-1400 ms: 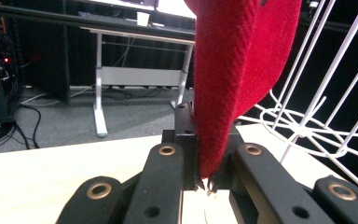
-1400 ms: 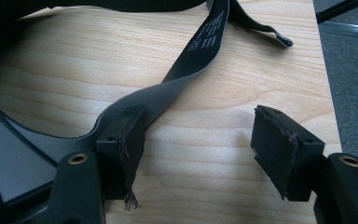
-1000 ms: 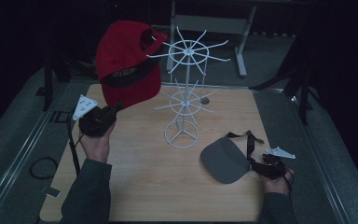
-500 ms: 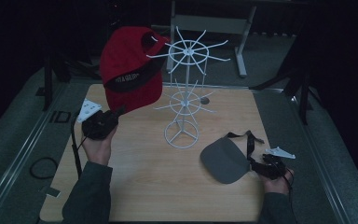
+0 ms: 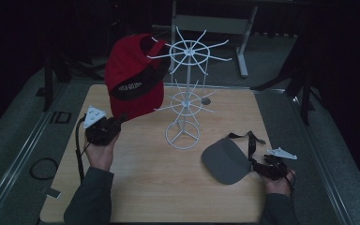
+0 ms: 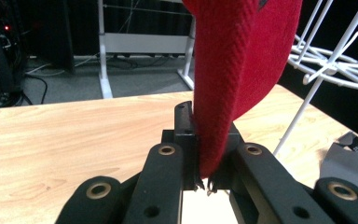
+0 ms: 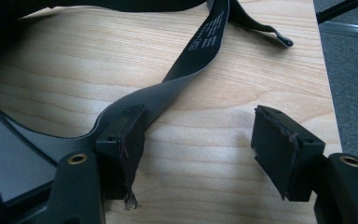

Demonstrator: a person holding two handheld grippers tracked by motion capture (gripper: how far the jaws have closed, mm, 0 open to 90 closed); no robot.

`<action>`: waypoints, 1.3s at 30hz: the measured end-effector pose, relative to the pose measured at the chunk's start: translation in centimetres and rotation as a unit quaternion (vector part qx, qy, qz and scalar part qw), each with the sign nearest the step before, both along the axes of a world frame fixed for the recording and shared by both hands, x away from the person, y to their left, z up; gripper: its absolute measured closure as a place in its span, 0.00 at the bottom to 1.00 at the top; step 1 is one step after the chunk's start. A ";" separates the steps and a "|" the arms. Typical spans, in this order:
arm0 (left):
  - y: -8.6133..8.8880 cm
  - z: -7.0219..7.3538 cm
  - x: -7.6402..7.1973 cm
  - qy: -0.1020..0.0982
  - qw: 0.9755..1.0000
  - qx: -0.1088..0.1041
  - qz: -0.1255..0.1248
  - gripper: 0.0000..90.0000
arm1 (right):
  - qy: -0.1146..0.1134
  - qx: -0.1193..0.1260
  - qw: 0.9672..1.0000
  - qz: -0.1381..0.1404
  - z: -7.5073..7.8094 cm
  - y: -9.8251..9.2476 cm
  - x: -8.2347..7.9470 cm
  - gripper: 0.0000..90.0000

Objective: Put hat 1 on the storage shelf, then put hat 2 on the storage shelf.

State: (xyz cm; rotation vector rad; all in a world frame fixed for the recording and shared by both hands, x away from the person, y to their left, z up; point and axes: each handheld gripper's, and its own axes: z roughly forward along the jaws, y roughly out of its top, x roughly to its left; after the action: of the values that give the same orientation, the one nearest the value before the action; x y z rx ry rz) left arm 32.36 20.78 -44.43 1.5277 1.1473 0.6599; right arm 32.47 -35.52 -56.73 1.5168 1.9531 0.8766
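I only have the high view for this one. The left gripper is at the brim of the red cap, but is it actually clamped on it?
Observer: Yes. In the left gripper view the left gripper has its jaws shut on the edge of the red cap.
Operator: And the right gripper beside the grey visor, is it holding anything?
Observer: No. The right gripper has its jaws wide apart with bare table between them.
Operator: Is the visor's strap near it?
Observer: The black strap runs along the table and ends against the pad at the left of that view.
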 end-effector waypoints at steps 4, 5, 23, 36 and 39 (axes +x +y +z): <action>-0.2 -0.7 0.0 0.007 1.000 0.001 -0.003 0.95 | 0.000 0.000 1.000 0.000 0.0 0.0 0.0 0.38; -0.2 -0.7 0.0 0.007 1.000 0.001 -0.003 0.95 | 0.000 0.000 1.000 0.000 0.0 0.0 0.0 0.38; -0.6 -2.3 0.1 0.027 0.999 0.008 -0.017 0.94 | 0.000 0.000 1.000 0.000 0.0 0.0 0.0 0.38; -0.1 -2.5 -0.3 0.026 0.999 0.010 -0.016 0.81 | 0.000 0.000 1.000 0.001 0.0 0.0 0.0 0.38; 0.1 -2.7 -0.5 0.028 0.999 0.010 -0.018 0.77 | 0.001 0.000 1.000 0.001 0.0 0.0 0.0 0.38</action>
State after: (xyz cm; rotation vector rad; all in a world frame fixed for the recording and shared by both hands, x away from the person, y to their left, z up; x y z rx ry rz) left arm 31.88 20.86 -47.09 1.5890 1.1552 0.6105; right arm 32.48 -35.51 -56.73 1.5149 1.9565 0.8765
